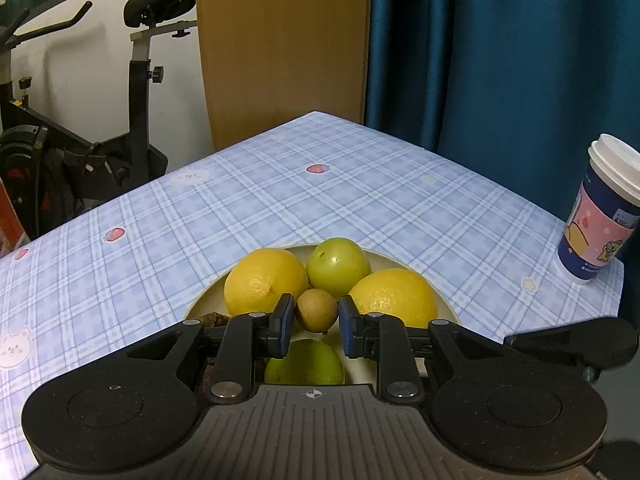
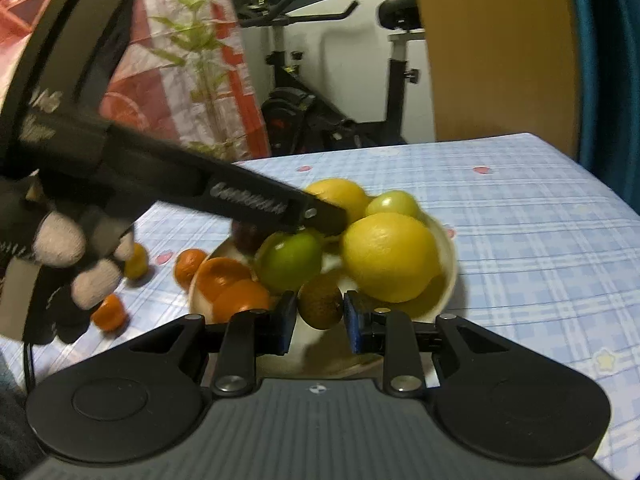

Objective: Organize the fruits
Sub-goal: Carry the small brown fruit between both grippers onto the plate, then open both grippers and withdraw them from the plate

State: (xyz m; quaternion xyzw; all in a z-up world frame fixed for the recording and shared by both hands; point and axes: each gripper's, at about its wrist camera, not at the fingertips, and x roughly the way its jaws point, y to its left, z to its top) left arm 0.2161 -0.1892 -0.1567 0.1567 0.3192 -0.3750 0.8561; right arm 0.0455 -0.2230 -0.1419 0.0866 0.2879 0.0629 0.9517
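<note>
A cream bowl (image 1: 442,300) on the plaid table holds two yellow lemons (image 1: 265,280), two green fruits (image 1: 338,267) and orange pieces (image 2: 236,288). In the left wrist view my left gripper (image 1: 316,326) stands just above the bowl with a small brown fruit (image 1: 316,309) between its blue pads; the pads look a little apart from it. In the right wrist view my right gripper (image 2: 320,322) is shut on a small brown fruit (image 2: 321,307) over the bowl's near rim (image 2: 448,276). The left gripper's black body (image 2: 248,200) reaches over the bowl from the left.
A lidded paper cup (image 1: 600,208) stands at the table's right edge. Several small oranges (image 2: 188,266) lie on the tablecloth left of the bowl. An exercise bike (image 1: 80,152), a wooden panel and a blue curtain stand behind the table.
</note>
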